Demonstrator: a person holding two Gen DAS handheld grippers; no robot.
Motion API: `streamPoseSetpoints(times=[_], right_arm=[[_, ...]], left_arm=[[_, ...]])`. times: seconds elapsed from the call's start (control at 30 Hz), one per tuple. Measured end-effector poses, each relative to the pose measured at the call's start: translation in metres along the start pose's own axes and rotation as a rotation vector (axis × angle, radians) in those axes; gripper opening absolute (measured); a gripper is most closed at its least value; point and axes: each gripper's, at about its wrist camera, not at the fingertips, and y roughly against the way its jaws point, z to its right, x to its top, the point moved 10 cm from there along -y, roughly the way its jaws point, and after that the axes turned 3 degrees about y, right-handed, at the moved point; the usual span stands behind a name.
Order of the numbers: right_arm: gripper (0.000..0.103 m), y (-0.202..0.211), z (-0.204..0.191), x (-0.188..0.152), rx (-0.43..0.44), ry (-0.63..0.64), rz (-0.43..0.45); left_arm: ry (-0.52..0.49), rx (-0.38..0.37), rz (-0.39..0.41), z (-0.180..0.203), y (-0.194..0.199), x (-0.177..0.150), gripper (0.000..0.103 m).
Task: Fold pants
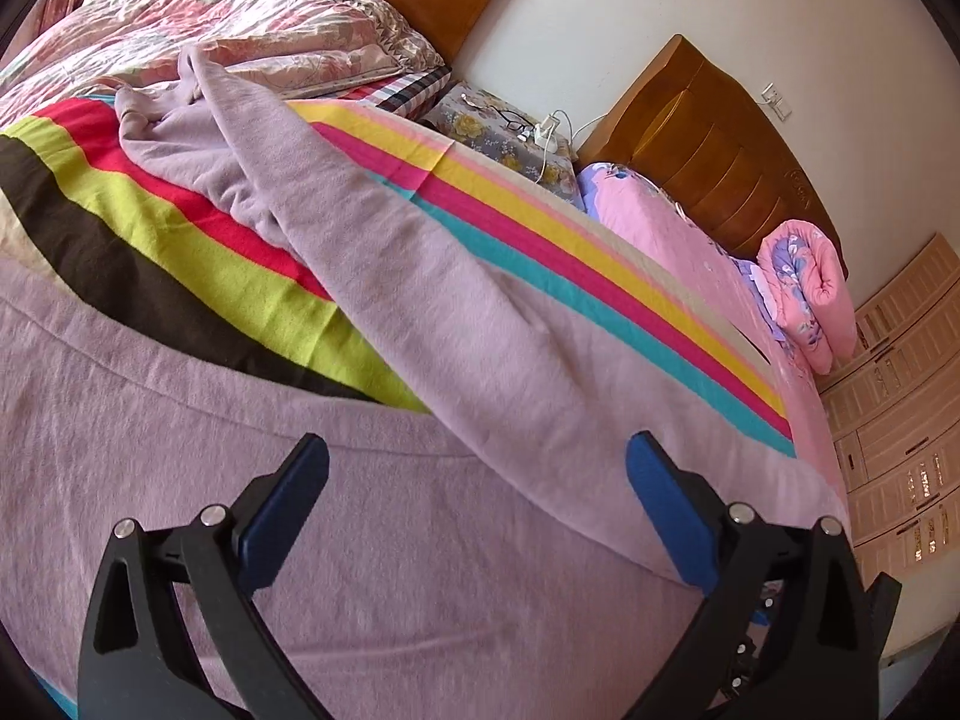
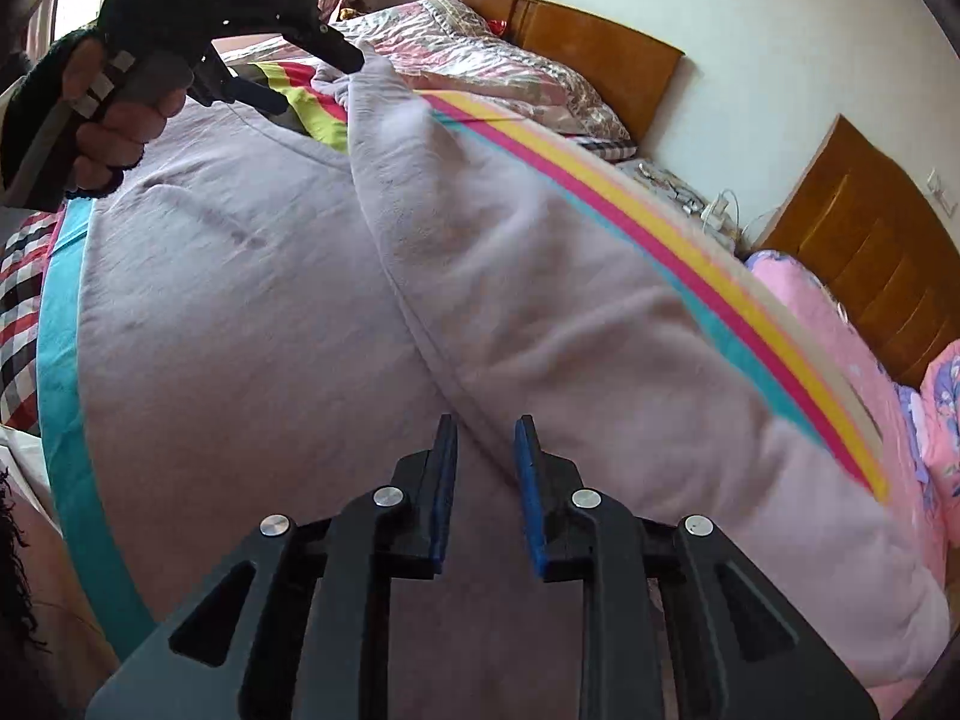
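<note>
We took the striped blanket (image 1: 150, 222) as our landmark and read everything from its left side across. At its left, in the right wrist view, we saw a gloved hand (image 2: 102, 120) holding the left gripper (image 2: 294, 69) above the blanket's green and red bands; in its own view this left gripper (image 1: 477, 450) hovered with its blue pads (image 1: 288, 516) wide apart and nothing between them, only cloth beneath. The lilac pants (image 1: 372, 312) lay spread on top of the blanket, the broad seat part toward its near edge and one leg folded diagonally across the other toward the blanket's far corner, where it bunched beside the floral quilt (image 1: 240, 30). Further right, our right gripper (image 2: 486, 426) pointed down at the pants over the blanket's middle, its blue fingers (image 2: 531, 498) close together with a narrow gap; the seam ridge of the folded leg ran into that gap, but we could not tell whether the pads pressed on it. Beyond the blanket's right edge lay a pink sheet (image 1: 678, 240) and a wooden headboard (image 1: 720, 162).
</note>
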Motion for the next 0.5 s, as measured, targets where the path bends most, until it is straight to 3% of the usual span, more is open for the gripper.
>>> streamPoseSetpoints(times=[0.17,0.23,0.27,0.4,0.5], right_arm=[[0.029,0.050,0.060,-0.036,0.084,-0.616,0.133],[0.051,0.063,0.088,-0.068,0.073,-0.880,0.172],[0.054,0.067,0.099,-0.084,0.060,-0.980,0.184],[0.055,0.080,0.138,-0.110,0.026,-1.166,0.257],[0.055,0.067,0.155,-0.108,0.006,-1.184,0.203]], left_arm=[[-0.004,-0.001,-0.019,-0.016,0.016,-0.023,0.099],[0.006,-0.006,-0.010,-0.023,0.023,-0.025,0.100],[0.015,-0.006,-0.007,-0.027,0.025,-0.026,0.099],[0.039,-0.015,-0.010,-0.036,0.027,-0.031,0.100],[0.045,-0.022,-0.016,-0.039,0.027,-0.035,0.099]])
